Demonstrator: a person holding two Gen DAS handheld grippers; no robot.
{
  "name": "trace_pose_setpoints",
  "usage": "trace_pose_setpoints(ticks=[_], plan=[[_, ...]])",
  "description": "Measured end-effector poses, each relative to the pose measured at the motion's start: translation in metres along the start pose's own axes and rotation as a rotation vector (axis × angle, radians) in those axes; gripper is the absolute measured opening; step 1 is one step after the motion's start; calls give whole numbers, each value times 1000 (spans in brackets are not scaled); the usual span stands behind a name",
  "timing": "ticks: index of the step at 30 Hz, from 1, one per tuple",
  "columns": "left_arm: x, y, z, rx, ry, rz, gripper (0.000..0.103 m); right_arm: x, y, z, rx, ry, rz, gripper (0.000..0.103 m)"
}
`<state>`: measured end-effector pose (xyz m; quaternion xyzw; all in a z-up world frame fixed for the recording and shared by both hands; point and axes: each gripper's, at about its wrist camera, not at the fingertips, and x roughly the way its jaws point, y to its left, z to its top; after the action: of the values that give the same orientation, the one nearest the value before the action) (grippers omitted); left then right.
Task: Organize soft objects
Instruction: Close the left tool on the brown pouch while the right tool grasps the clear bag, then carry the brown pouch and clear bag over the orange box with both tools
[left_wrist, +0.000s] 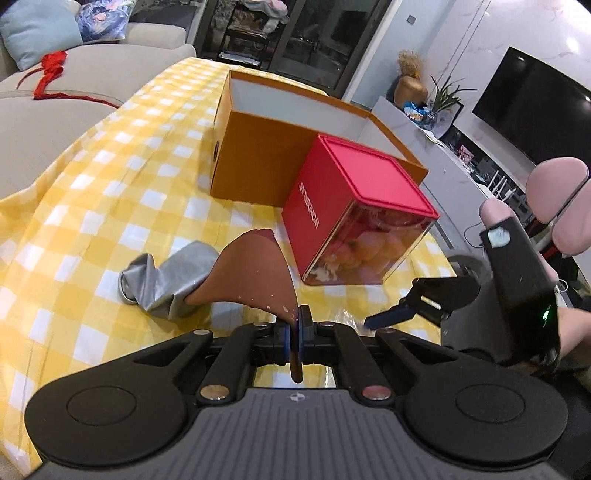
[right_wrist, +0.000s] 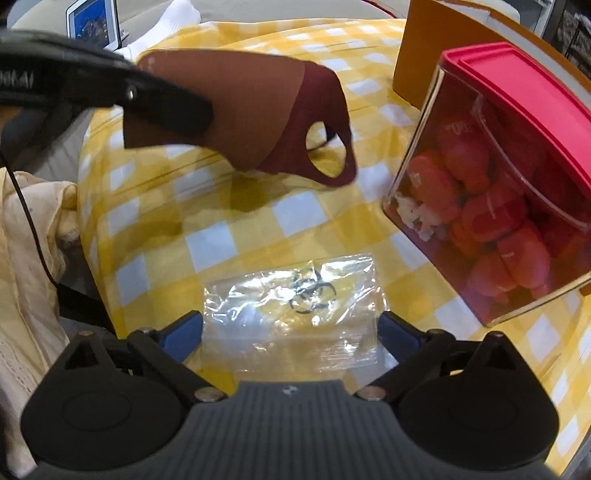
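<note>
The worktop (left_wrist: 110, 155) is covered by a yellow checked cloth. At its far edge an open orange box (left_wrist: 258, 155) is standing, and nothing can be seen inside it from here. A red-lidded clear container (left_wrist: 354, 214) is leaning against the box, and its contents look red and orange. By this, the sorting seems only begun: no soft object is judged to be put away yet.

Three items are left out. A grey crumpled cloth (left_wrist: 162, 284) lies near the left side of the worktop. A brown face mask (right_wrist: 236, 107) is lifted above the cloth. A clear plastic bag (right_wrist: 291, 310) with a black printed symbol lies flat near the near edge.

The left gripper (left_wrist: 295, 332) is tilted downward, and its jaws are pressed together on one edge of the mask, which hangs free. The right gripper (right_wrist: 290, 332) is pointed steeply down over the bag. Its jaws are spread wide, one at each side of the bag, and nothing is gripped.
</note>
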<state>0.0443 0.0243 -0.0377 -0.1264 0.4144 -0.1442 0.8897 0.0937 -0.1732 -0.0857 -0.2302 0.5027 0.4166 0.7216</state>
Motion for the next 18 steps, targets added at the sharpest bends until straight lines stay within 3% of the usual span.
trace_pose_setpoints(ticks=[5, 9, 11, 13, 16, 18], plan=[[-11, -1, 4, -35, -2, 15, 4, -10, -4, -10, 42, -54, -60, 70], [-18, 0, 6, -30, -11, -20, 4, -18, -9, -28, 95, -127, -80, 58], [-19, 1, 8, -35, -14, -40, 4, -23, -10, -37, 121, -153, -96, 37], [-19, 2, 11, -46, -12, -66, 4, -28, -15, -46, 162, -173, -110, 23], [-19, 2, 13, -55, -13, -100, 4, -34, -27, -55, 250, -175, -108, 8], [-20, -1, 15, -43, -15, -104, 4, -36, -31, -56, 284, -170, -120, 5]])
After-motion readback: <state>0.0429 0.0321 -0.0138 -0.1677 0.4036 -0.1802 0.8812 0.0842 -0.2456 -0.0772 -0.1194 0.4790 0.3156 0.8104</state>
